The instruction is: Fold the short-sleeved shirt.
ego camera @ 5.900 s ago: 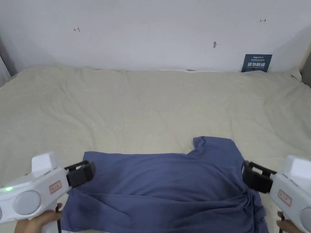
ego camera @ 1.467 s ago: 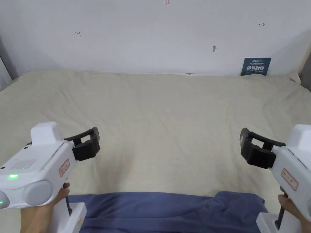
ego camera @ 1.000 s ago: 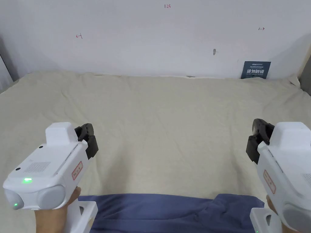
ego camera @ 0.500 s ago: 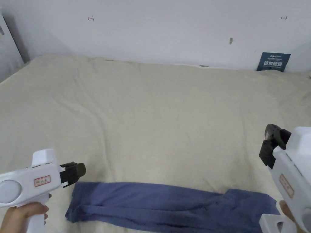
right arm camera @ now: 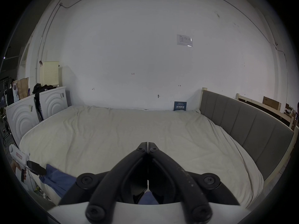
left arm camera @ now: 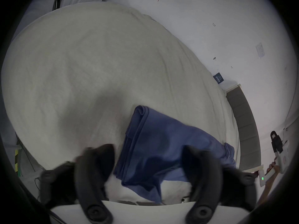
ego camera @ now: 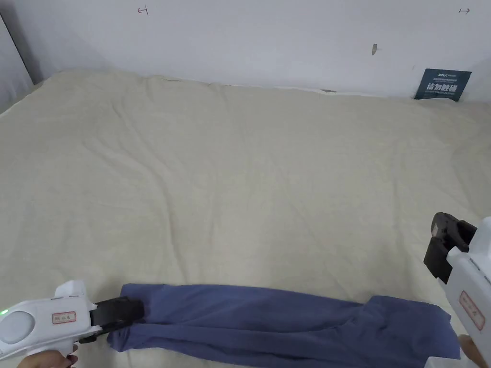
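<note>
The blue short-sleeved shirt point(ego camera: 268, 316) lies folded into a long narrow band along the near edge of the bed. My left gripper point(ego camera: 130, 310) is low at the band's left end. In the left gripper view the left gripper point(left arm camera: 148, 161) is open, its jaws wide apart with the shirt point(left arm camera: 161, 138) end lying between them. My right gripper point(ego camera: 442, 249) hovers over the sheet above the shirt's right end. In the right gripper view the right gripper point(right arm camera: 148, 144) is shut with nothing in it, and the shirt point(right arm camera: 55, 178) shows at lower left.
A wide cream sheet point(ego camera: 249, 182) covers the bed beyond the shirt. A white wall runs behind it, with a small blue sign point(ego camera: 442, 85) at the back right. A grey headboard point(right arm camera: 242, 122) borders the right side and white panels point(right arm camera: 21, 117) stand at the left.
The left gripper has dropped from above the sheet to the shirt's left end. The right gripper has sunk slightly. Since the earliest frame the shirt has gone from a wide spread to a narrow band.
</note>
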A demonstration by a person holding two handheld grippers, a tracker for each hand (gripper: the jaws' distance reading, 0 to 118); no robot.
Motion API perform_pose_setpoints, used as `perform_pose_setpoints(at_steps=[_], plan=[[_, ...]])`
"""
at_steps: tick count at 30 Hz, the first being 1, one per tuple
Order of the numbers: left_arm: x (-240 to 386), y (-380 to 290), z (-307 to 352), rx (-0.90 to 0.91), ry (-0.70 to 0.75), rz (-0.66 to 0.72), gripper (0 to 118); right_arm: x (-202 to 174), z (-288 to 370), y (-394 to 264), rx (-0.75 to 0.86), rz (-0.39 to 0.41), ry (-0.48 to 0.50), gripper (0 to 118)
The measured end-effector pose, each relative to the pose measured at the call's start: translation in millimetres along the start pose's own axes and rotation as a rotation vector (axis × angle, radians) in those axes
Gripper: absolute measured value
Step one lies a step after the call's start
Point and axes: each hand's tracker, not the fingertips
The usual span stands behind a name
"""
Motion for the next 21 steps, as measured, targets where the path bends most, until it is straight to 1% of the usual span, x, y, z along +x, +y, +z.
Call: perform_pose_setpoints(at_steps=[1,2,3,4,5,6,7,9,11,12,13,15,17,20,21], plan=[[6,-3,-5,-0.015,0.009,-0.003,54,1,-1,0,-0.004,-0.003,0.0,2],[7,-6,-9,-0.033,0.043,-0.01,52,1,-1,-1,-0.007,-0.006,-0.002,2],[9,-9,-8,-0.007,0.052,-0.047,52,1,-1,-2,-0.009,-0.009,-0.004,2],[12,-9,-6,-0.006,0.05,-0.055,47,2,-1,-3,-0.012,-0.011,-0.005,2],[24,-12,0,-0.003,0.056,-0.065,36,2,-1,-3,-0.015,-0.013,-0.006,2],[30,-14,2,-0.006,0.09,-0.107,13,3,-2,-4,-0.017,-0.017,-0.005,2],[33,-16,1,-0.017,0.099,-0.146,10,3,-2,-4,-0.019,-0.021,-0.004,2],[43,-19,-1,-0.039,0.08,-0.147,8,5,-2,-5,-0.023,-0.033,0.001,2],[58,-23,1,-0.011,0.141,-0.21,7,8,0,-5,-0.022,-0.042,0.001,2],[65,-25,6,0.015,0.147,-0.234,7,9,0,-5,-0.02,-0.044,-0.002,2],[59,-17,6,0.04,0.145,-0.238,7,11,1,-4,-0.019,-0.046,-0.003,2],[69,-12,26,0.104,0.129,-0.247,6,14,1,-2,-0.016,-0.05,0.0,2],[74,-3,49,0.178,0.15,-0.247,6,16,2,2,-0.007,-0.054,0.002,2],[70,13,79,0.198,0.127,-0.228,5,16,6,7,0.018,-0.059,0.004,2],[75,12,89,0.227,0.164,-0.242,5,16,6,8,0.027,-0.062,0.007,2]])
